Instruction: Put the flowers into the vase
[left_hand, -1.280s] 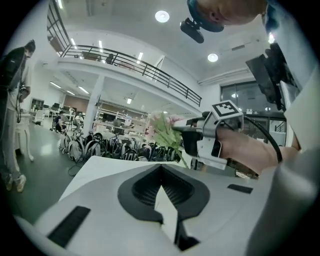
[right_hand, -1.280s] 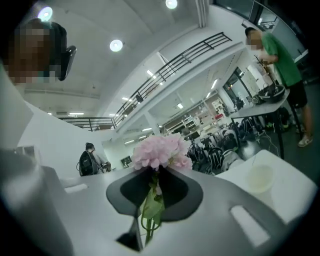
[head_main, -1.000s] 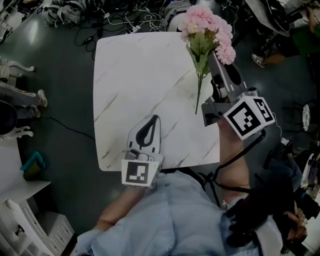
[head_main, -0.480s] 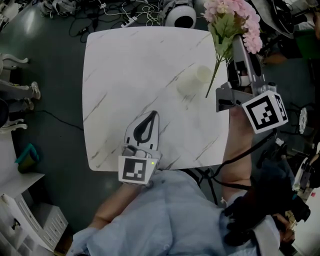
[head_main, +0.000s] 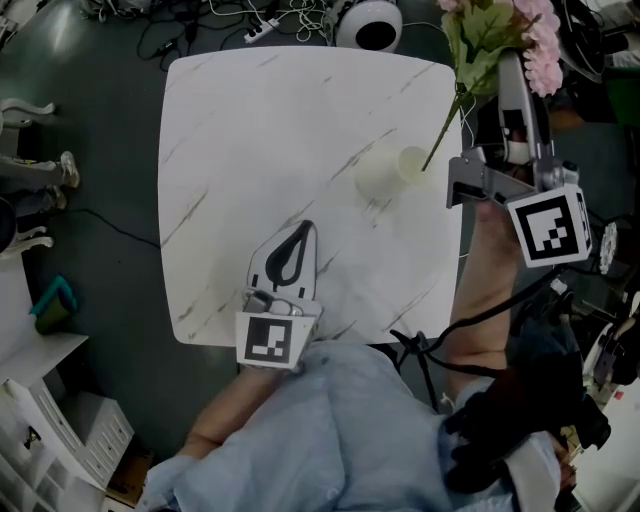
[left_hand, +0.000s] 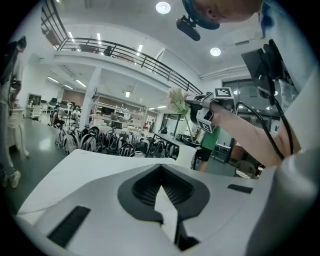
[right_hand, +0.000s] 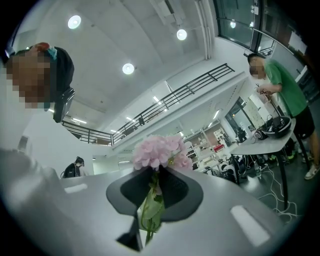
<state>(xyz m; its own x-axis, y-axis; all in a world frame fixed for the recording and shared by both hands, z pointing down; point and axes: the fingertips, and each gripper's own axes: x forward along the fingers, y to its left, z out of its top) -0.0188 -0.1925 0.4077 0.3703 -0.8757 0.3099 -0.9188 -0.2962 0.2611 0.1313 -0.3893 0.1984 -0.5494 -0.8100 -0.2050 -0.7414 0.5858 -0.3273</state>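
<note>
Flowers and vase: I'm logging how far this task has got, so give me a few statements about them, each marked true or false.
1. The right claw is shut on the flowers at their stem. True.
2. The flowers stand in the vase. False: the right claw holds them up, and the stem's lower end is only near the vase's mouth.
3. The left claw grips the vase. False: it is shut and empty, apart from the vase, near the front edge of the table.
4. The vase is on the white marbled table. True.
5. The blossoms are yellow. False: they are pink.
</note>
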